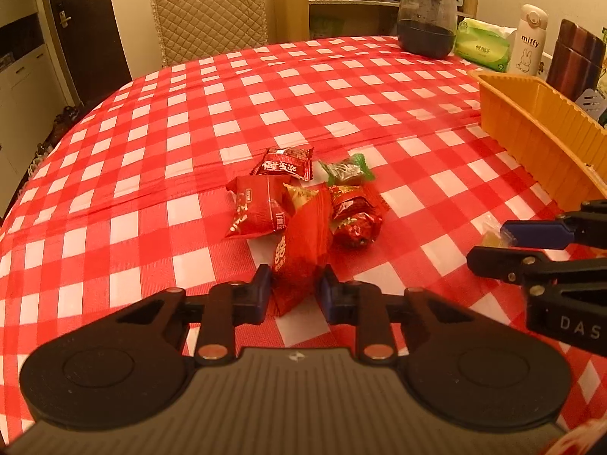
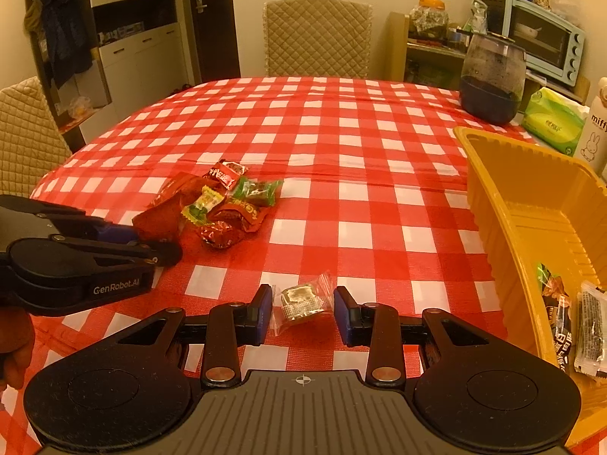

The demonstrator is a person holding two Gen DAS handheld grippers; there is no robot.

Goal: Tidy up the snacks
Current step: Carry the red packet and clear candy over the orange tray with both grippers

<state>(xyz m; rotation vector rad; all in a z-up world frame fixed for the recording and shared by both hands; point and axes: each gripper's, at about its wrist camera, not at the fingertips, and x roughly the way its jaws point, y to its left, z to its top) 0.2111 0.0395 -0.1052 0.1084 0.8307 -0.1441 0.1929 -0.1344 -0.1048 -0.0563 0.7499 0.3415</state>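
Note:
A loose pile of wrapped snacks point(image 1: 303, 193) point(image 2: 227, 204), mostly red with a green one, lies on the checked tablecloth. My left gripper point(image 1: 296, 284) point(image 2: 151, 244) is shut on a long red packet point(image 1: 301, 250) at the near edge of that pile. To the right of the pile, my right gripper point(image 2: 303, 311) point(image 1: 497, 244) is shut on a small clear-wrapped candy point(image 2: 303, 301) point(image 1: 493, 237), close above the cloth. An orange ribbed tray point(image 1: 531, 132) point(image 2: 493, 197) stands at the right, with dark snack packets point(image 2: 557, 314) in its near corner.
At the table's far right stand a dark glass jar point(image 1: 426, 19) point(image 2: 491, 79), a green tissue pack point(image 1: 481, 43), a white miffy bottle point(image 1: 529, 41) and a brown flask point(image 1: 576, 57). A quilted chair point(image 1: 208, 11) is behind the table. A hand point(image 2: 15, 349) shows at the left edge.

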